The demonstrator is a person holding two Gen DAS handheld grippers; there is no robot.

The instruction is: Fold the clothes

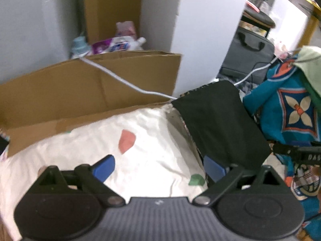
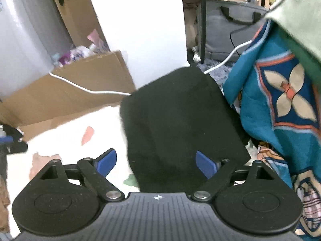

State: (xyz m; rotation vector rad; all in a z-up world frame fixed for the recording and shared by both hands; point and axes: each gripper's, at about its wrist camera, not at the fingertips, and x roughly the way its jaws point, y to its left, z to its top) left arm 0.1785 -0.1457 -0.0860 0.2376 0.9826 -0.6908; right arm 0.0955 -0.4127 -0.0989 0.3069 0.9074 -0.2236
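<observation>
1. Fingers of the left gripper [image 1: 159, 167], blue-padded, stand wide apart with nothing between them, above a white sheet [image 1: 100, 140] printed with red and green patches.
2. Fingers of the right gripper [image 2: 156, 161] are likewise spread wide and hold nothing; they hang over the near edge of a black garment [image 2: 180, 120].
3. Black garment: folded to a flat, roughly rectangular shape, lying on the white sheet, its right side just beside a teal patterned cloth [image 2: 280, 100].
4. Teal patterned cloth: heaped at the right, bearing a flower motif, with a pale green fabric [image 2: 297, 16] draped over its top.
5. White cable [image 1: 120, 78] runs across a brown cardboard box [image 1: 80, 88] behind the sheet and passes behind the garment's far corner.
6. Bottles and packets [image 1: 112, 44], probably cleaning supplies though blurred, sit behind the box; a grey bag [image 2: 230, 30] lies further back.
</observation>
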